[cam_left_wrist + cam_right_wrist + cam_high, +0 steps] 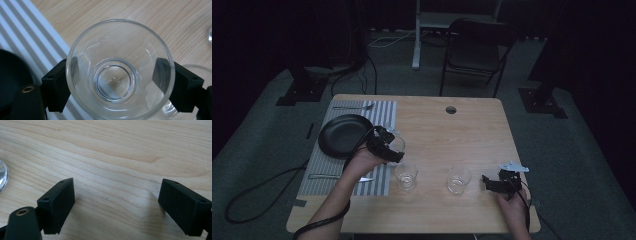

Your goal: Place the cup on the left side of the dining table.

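Clear glass (120, 72) sits clamped in left tongs (120, 82); right tongs (117, 205) gape wide, empty.

Open wood across worktop's (472, 130) far right half. Near edge obstructed by two glasses (406, 176) standing apart; plate (343, 135) blocks left edge.
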Available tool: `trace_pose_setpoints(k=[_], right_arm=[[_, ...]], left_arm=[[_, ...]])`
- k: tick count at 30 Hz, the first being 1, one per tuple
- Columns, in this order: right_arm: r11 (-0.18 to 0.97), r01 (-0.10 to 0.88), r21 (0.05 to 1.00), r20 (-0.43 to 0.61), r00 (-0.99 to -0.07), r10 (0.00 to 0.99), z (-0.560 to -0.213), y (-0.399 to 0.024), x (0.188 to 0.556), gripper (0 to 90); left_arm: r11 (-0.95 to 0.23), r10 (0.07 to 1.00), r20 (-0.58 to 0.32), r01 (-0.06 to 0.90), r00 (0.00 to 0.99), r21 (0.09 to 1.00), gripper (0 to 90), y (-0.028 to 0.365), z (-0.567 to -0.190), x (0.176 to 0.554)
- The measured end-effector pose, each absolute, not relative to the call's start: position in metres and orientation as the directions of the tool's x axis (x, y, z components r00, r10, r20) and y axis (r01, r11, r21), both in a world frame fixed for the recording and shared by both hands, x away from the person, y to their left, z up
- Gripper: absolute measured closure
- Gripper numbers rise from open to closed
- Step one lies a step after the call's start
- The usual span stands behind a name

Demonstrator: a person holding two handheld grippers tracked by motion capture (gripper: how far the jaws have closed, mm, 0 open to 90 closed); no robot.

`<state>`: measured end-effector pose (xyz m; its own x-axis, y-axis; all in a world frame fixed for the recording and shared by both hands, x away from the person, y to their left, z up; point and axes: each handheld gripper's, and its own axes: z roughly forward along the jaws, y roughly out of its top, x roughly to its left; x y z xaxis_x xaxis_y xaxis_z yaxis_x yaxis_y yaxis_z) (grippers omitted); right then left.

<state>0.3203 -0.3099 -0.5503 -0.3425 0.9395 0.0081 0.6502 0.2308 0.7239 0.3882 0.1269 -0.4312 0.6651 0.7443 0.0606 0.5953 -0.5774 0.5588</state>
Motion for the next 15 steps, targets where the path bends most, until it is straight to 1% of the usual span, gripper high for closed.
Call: trace_pose_setpoints(k=[6,9,15], right_arm=[[0.232,0.649,0.724,0.007,-0.343,0.939,-0.550,-0.310,0.320,13.3],[0.232,0.649,0.724,0.007,-0.343,0.939,-0.550,-0.310,0.320,13.3],[0.231,0.650,0.724,0.008,-0.343,0.939,-0.550,-0.310,0.320,13.3]], left_arm=[[-0.562,0.762,0.058,0.614,0.645,0.554,18.9,0.141,-0.433,0.386],[-0.541,0.774,0.039,0.628,0.632,0.559,19.0,0.151,-0.435,0.384],[-0.530,0.787,0.045,0.639,0.615,0.557,19.0,0.164,-0.438,0.382]])
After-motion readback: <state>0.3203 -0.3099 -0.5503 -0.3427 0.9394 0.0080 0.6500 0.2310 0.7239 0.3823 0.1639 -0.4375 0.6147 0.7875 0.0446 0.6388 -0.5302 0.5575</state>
